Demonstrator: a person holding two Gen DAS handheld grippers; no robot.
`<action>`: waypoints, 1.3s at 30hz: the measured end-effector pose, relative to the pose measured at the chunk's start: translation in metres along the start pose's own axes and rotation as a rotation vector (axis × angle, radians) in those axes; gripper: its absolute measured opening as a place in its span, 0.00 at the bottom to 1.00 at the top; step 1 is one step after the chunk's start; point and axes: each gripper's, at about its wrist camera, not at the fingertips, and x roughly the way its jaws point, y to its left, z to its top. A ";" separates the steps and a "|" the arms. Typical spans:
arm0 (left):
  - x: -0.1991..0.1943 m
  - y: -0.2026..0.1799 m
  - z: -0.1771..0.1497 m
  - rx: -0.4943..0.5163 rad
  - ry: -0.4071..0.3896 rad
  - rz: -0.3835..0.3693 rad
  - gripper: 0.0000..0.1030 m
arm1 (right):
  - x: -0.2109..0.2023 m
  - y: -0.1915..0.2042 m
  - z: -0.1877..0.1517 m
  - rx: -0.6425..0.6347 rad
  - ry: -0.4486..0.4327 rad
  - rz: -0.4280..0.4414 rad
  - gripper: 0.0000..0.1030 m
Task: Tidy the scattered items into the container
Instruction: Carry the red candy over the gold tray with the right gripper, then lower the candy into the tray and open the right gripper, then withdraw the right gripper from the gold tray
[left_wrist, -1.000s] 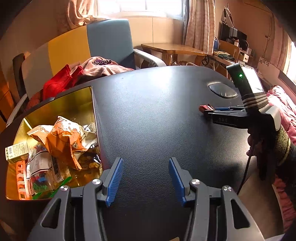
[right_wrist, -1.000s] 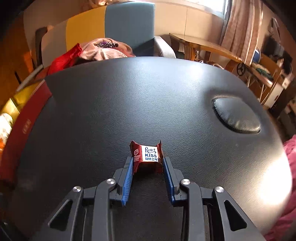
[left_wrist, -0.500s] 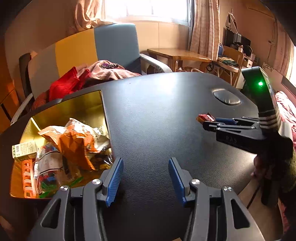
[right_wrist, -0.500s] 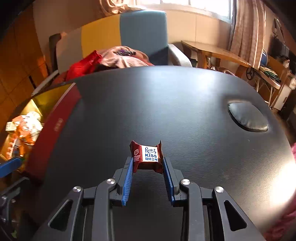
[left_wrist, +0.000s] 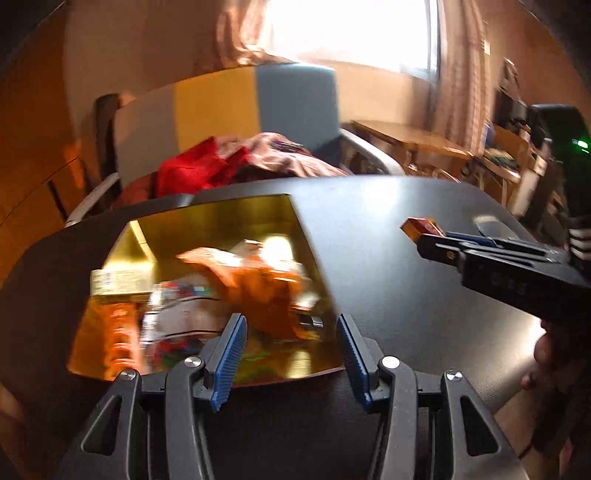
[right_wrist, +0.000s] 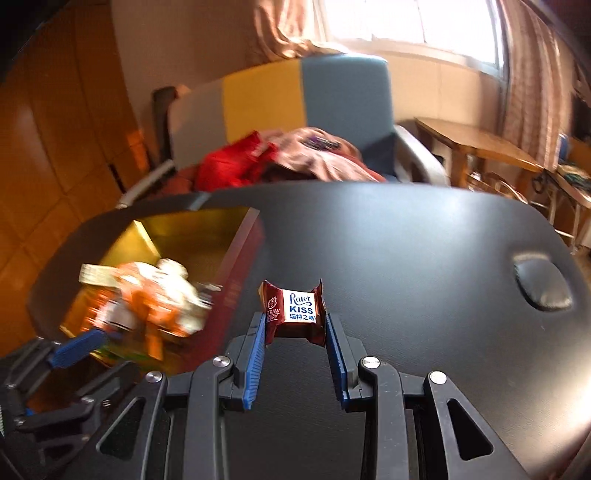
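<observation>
A small dark-red sweet wrapper (right_wrist: 293, 310) marked "KISS" is pinched between the blue pads of my right gripper (right_wrist: 295, 314), held above the black table just right of the box. The same right gripper (left_wrist: 424, 236) shows in the left wrist view, carrying the wrapper (left_wrist: 423, 225) right of the box. The gold-lined box (left_wrist: 221, 221) with a dark red outer wall (right_wrist: 240, 273) holds orange snack bags (left_wrist: 258, 284) and other packets. My left gripper (left_wrist: 290, 332) hangs open and empty over the box's near edge.
The round black table (right_wrist: 406, 240) has a recessed oval pad (right_wrist: 543, 288) at the right. Behind it stands a yellow and blue armchair (right_wrist: 314, 92) with red and pink clothes (right_wrist: 277, 155). A wooden table (right_wrist: 476, 140) stands at the far right.
My right gripper has carried the wrapper leftward toward the box. My left gripper has swung left, so the box now lies straight ahead of its fingers.
</observation>
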 end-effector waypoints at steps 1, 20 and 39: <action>-0.001 0.009 0.001 -0.018 -0.003 0.019 0.50 | 0.000 0.010 0.003 -0.011 -0.005 0.022 0.31; -0.004 0.132 -0.014 -0.258 0.006 0.229 0.50 | 0.049 0.151 0.016 -0.208 0.053 0.254 0.31; -0.005 0.141 -0.020 -0.288 0.018 0.265 0.50 | 0.063 0.163 0.000 -0.181 0.101 0.163 0.44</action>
